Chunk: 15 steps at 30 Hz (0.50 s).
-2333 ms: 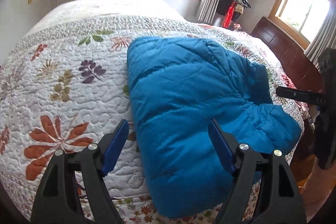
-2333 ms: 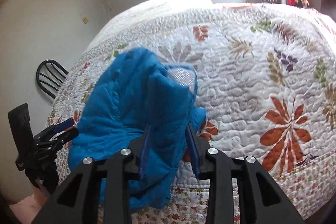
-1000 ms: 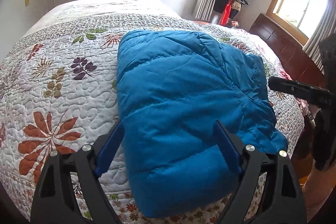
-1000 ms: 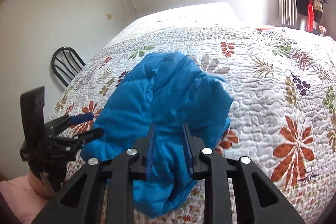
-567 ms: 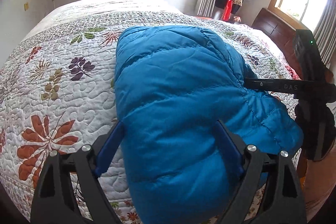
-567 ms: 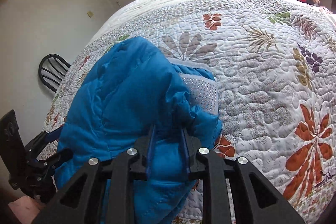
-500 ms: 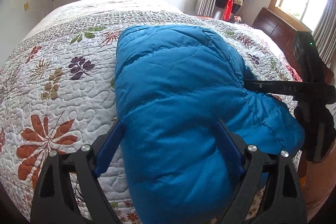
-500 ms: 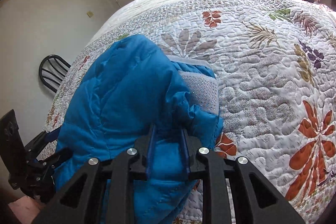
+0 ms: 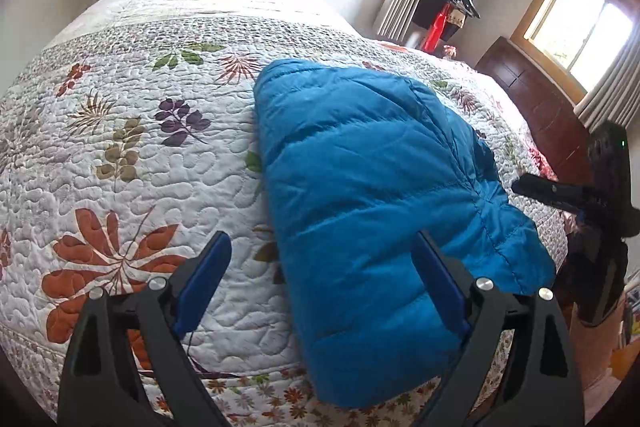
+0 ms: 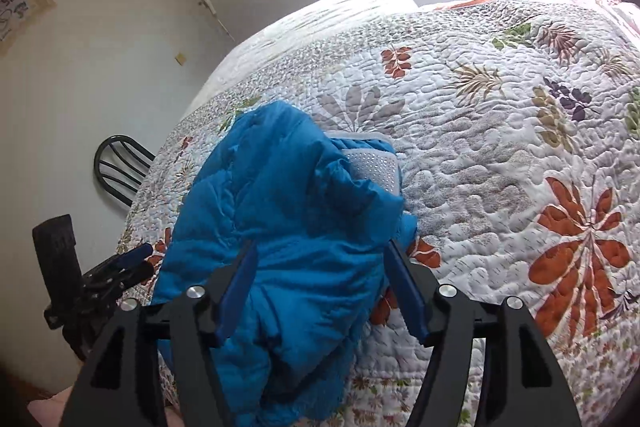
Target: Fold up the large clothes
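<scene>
Two fisheye views look forward from near the bed's foot edge. The left wrist view faces across the quilt [image 9: 132, 131] toward two windows; the right wrist view faces the side wall. Both share the blue jacket [image 9: 368, 179].

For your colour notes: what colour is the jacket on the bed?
Bright blue jacket; left wrist view shows it best.

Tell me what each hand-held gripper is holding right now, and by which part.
Nothing. The right hand-held gripper is open over the blue jacket, and the left hand-held gripper is open above its near edge.
</scene>
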{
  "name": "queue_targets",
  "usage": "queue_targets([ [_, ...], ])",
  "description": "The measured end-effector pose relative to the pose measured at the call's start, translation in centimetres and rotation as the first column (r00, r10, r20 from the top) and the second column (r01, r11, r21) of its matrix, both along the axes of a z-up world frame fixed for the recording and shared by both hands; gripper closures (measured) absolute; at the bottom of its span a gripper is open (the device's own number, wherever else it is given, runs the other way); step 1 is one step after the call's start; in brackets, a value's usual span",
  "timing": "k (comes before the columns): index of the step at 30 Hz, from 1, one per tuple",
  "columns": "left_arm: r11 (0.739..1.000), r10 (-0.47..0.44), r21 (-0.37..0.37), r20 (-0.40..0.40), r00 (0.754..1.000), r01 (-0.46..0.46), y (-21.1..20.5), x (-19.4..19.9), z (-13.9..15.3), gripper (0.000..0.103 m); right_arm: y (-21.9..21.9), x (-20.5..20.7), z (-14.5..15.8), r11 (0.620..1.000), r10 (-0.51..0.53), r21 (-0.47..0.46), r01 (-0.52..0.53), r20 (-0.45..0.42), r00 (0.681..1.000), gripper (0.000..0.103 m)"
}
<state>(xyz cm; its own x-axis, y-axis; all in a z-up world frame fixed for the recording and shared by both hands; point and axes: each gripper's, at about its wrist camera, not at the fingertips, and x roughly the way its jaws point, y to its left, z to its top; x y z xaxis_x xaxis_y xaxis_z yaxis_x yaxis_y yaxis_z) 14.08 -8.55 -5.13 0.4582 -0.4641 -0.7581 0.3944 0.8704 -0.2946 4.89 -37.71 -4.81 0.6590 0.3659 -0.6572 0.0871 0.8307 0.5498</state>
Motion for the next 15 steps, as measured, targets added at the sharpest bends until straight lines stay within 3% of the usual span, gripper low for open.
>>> queue_targets([
  [6,0.994,0.021,-0.103,-0.121,0.992,-0.033,2.9,2.6,-1.8,0.012,-1.8,-0.8,-2.8,0.976,0.029,0.217,-0.015,-0.061,0.998,0.020],
  [12,0.985,-0.036,-0.170,-0.224,0.974,-0.003,2.5,4.2,-4.5,0.012,-1.6,0.0,-5.7,0.942,0.048,0.335,-0.016,-0.089,0.995,0.013],
  [15,0.968,-0.068,-0.253,-0.276,0.959,-0.004,2.5,5.0,-5.8,0.011,-1.7,0.4,-6.6,0.923,0.047,0.385,-0.010,-0.085,0.995,0.008],
])
